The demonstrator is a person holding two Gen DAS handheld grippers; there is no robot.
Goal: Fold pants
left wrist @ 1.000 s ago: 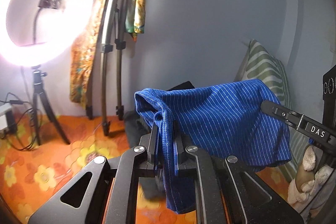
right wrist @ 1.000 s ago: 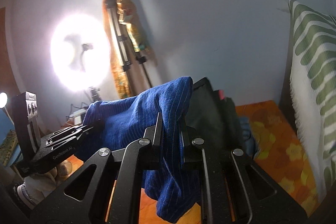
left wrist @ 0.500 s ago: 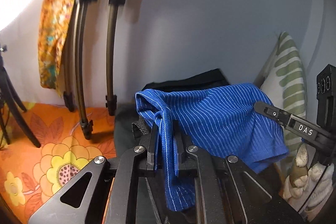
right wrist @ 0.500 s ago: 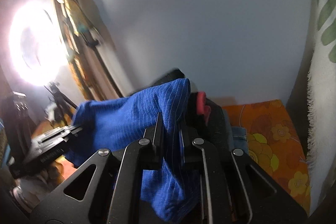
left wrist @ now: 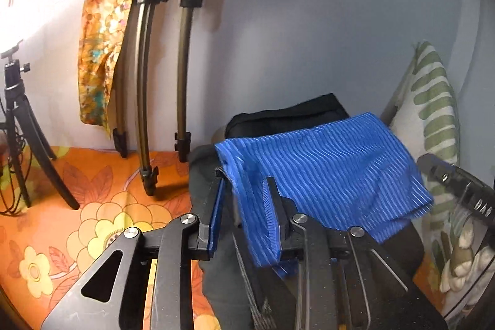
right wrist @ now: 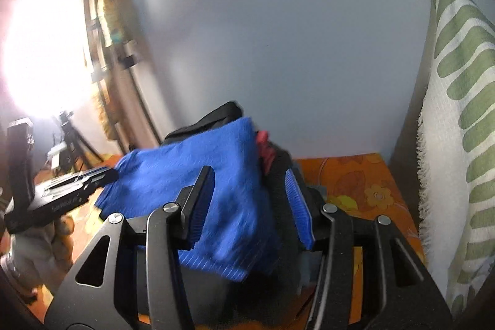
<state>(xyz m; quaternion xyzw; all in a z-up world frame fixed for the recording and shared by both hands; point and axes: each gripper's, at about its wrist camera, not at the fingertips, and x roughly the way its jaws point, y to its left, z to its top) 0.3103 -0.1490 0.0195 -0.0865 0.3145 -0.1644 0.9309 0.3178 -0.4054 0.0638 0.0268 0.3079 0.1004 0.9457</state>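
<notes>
The left gripper (left wrist: 246, 215) is standing with its jaws apart, and the blue striped pants (left wrist: 324, 175) are lying loosely between and over them, not pinched. The right gripper (right wrist: 250, 203) is also spread wide, with the same blue cloth (right wrist: 198, 175) hanging across its left finger and nothing pressed between the pads.

The pants are sitting as a small folded bundle on top of a pile of dark clothes (left wrist: 287, 116), near the wall and just beside the green striped pillow (right wrist: 458, 113). Under the pile the orange flowered sheet (left wrist: 86, 206) is showing.

In my judgement the folding itself is looking finished: the pants are compact, in several layers, and are resting on the stack. What is remaining is small: both grippers are needing to come free of the cloth without pulling it, because one edge is hanging down on the near side and could open the fold.
</notes>
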